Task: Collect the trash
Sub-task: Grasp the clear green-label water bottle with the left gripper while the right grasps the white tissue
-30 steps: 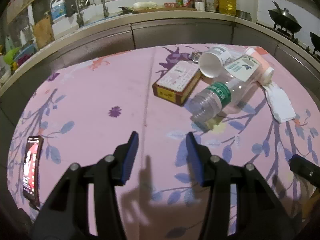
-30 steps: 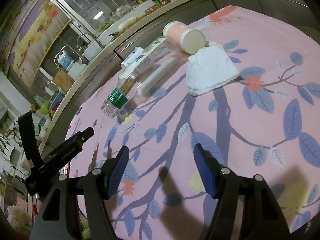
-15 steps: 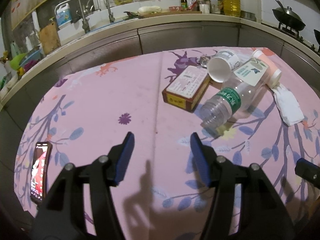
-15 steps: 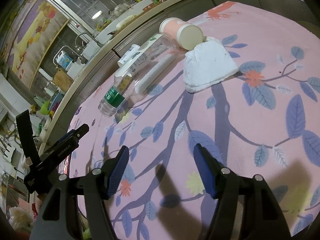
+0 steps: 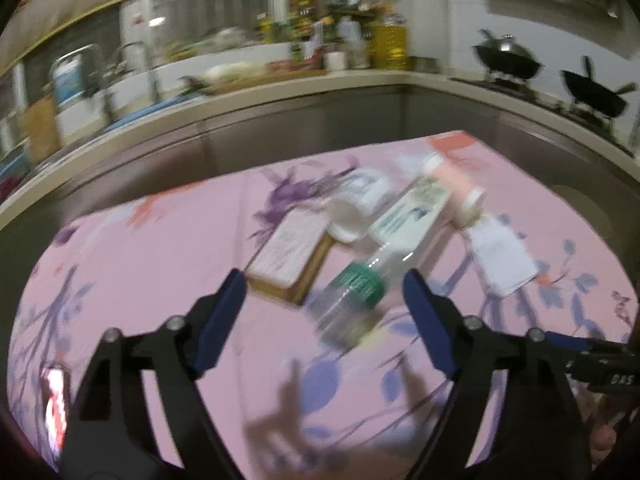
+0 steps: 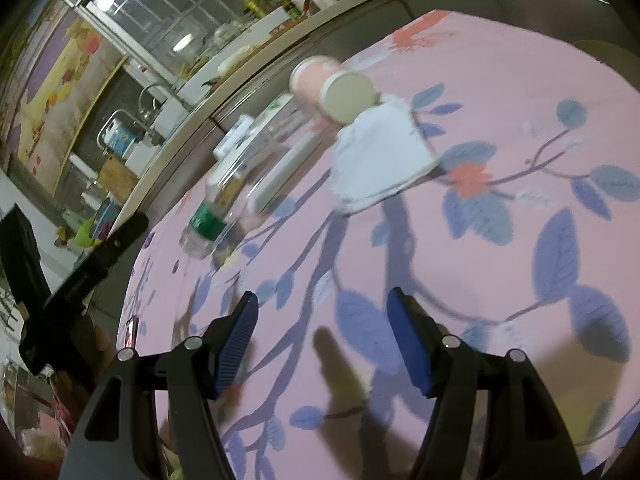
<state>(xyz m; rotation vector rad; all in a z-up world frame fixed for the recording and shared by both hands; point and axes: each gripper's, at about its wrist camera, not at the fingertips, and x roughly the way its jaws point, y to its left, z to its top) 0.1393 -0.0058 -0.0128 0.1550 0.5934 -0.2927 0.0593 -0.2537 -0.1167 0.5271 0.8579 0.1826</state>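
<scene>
Trash lay clustered at far side of worktop (image 5: pixel 160 240): clear plastic bottle (image 5: pixel 360 292) on its side, flat carton (image 5: pixel 290 254) left of it, paper cup (image 5: pixel 352 216), pink tube (image 5: pixel 452 184), crumpled napkin (image 5: pixel 502 256) at right. Left gripper (image 5: pixel 322 292) had fingers just spreading wide, empty, framing bottle's near end, likely sized for its girth. Right gripper (image 6: pixel 320 328) hovered nearer, fingers apart, empty, probably waiting on napkin.
</scene>
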